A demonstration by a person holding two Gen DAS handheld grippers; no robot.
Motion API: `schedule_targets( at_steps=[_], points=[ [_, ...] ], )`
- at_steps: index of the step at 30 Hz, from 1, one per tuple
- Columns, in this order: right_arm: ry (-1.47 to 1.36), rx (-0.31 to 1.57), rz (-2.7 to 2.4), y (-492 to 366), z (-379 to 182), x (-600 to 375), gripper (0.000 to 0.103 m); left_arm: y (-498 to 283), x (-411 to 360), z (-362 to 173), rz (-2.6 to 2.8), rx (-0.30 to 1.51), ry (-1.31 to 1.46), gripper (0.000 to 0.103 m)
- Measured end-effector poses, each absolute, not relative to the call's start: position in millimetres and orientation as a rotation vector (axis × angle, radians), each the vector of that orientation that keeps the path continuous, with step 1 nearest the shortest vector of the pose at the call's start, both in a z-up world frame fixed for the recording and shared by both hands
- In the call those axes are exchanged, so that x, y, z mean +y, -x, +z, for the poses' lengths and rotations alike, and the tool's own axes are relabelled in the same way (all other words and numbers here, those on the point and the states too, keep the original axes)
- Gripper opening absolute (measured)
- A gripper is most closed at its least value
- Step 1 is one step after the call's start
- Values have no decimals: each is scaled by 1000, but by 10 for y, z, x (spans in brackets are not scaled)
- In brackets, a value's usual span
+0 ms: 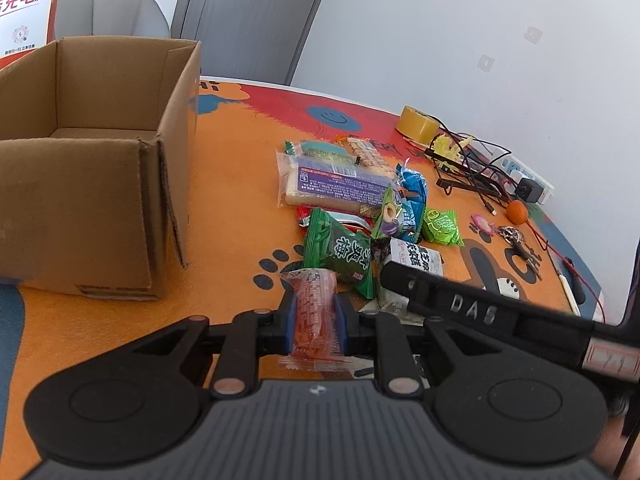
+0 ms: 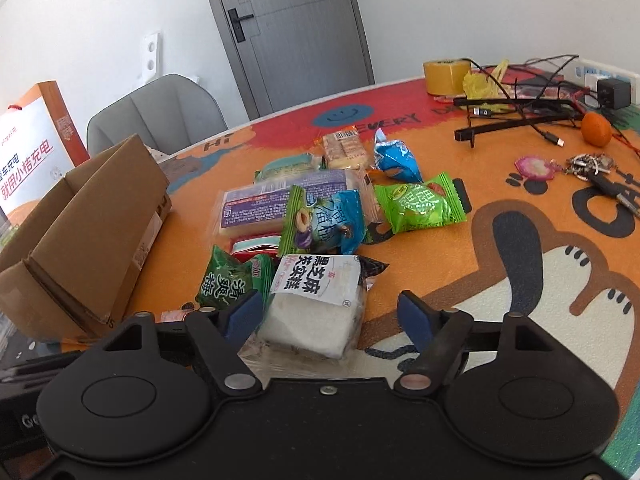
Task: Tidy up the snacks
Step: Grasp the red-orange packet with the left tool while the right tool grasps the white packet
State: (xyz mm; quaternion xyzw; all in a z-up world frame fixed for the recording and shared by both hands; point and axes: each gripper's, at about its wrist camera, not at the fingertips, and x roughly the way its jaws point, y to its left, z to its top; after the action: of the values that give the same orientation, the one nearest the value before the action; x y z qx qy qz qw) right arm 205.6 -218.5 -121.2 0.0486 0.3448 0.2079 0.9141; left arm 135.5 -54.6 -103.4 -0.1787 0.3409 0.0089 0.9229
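White walls (image 2: 100, 20), a grey door (image 2: 296, 32), a grey chair (image 2: 160, 112) behind the table (image 2: 520, 260)

My table (image 2: 520, 248) wears an orange cartoon mat; on it sit a cardboard box (image 1: 100, 168), snack packets (image 2: 320, 208), tape roll (image 2: 444, 74), cables (image 2: 520, 100), keys (image 2: 592, 168).

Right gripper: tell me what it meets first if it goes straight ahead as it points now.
The right gripper is open, and the white sesame cake packet already lies between its fingers. Straight on it would likely press into that packet first; the blue-green plum bag lies beyond.
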Motion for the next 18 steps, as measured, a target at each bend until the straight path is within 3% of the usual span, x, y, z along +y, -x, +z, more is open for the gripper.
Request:
schedule_targets(
  at_steps=[2, 6, 8, 18],
  points=[
    [-79, 713, 465, -2010, -1195, -2165, 50, -1345, -537, -1024, 12, 698, 372, 19],
    [-93, 701, 463, -1934, -1148, -2252, 43, -1311, -563, -983, 11, 695, 367, 19],
    [-120, 693, 463, -1904, -1130, -2331, 34, -1280, -583, -935, 13, 682, 359, 19],
    [-180, 639, 495, -1795, -998, -2521, 23, -1144, -628, -693, 31, 624, 328, 19]
  ],
)
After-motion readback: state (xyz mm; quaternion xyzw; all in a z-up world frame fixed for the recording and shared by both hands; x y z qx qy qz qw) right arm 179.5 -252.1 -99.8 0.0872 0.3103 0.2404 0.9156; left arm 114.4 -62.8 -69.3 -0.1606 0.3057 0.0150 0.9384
